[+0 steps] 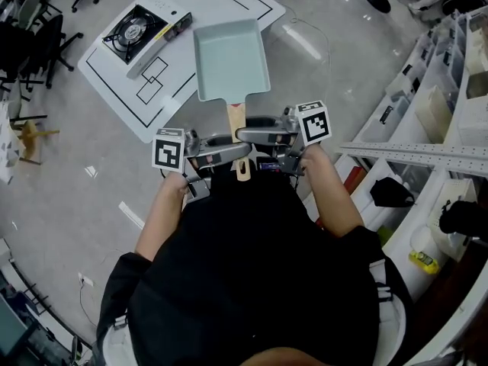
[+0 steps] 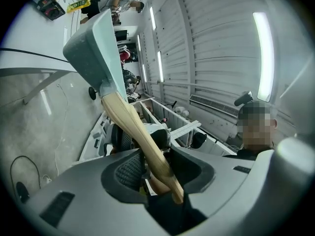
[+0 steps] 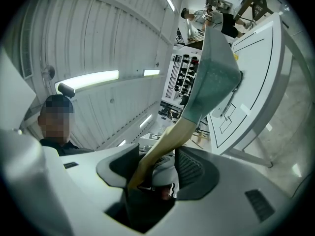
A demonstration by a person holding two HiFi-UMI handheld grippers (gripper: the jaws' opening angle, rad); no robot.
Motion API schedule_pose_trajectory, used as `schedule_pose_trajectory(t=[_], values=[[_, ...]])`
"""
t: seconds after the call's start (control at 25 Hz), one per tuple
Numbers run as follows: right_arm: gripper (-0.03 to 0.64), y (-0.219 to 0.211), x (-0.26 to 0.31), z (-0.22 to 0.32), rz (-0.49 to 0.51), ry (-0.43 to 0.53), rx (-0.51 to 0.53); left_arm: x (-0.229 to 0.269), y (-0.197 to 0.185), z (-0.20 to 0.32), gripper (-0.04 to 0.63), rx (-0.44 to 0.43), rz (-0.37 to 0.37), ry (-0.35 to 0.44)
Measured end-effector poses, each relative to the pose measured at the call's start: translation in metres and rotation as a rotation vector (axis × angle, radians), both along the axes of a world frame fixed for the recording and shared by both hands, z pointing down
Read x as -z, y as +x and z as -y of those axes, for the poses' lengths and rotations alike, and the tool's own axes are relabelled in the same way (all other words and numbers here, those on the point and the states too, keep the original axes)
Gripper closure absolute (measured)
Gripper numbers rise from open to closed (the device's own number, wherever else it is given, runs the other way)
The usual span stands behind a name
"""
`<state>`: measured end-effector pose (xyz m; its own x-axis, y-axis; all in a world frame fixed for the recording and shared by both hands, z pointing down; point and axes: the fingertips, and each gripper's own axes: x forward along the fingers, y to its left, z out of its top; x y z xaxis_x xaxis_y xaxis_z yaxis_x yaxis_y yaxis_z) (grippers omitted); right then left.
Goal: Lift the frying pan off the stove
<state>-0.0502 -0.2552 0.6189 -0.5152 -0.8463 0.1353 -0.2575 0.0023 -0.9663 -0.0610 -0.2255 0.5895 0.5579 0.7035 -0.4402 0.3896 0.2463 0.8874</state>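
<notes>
Black shirt point(image 1: 252, 280) fills the bottom. Just past it, the left gripper point(image 1: 241, 156) and the right gripper point(image 1: 238, 134) both squeeze the smooth, pale wooden handle point(image 1: 237, 117), one from each side. The boxy, light green frying pan point(image 1: 231, 58) hangs in the air, right of the flat black-and-silver stove point(image 1: 136, 29), not touching it.

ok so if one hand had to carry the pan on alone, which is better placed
Right, probably. Both grippers are shut on the wooden handle, but the right gripper grips nearer the frying pan, the left gripper nearer the handle's end, so the right fights less leverage.
</notes>
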Motion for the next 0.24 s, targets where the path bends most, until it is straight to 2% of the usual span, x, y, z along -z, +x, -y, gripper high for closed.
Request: schedule_pose_trajectory(t=[0.24], values=[[0.388, 0.0091, -0.0015, -0.0035, -0.006, 0.017, 0.007, -0.003, 0.0095, -0.0038, 0.43, 0.004, 0.005, 0.014]])
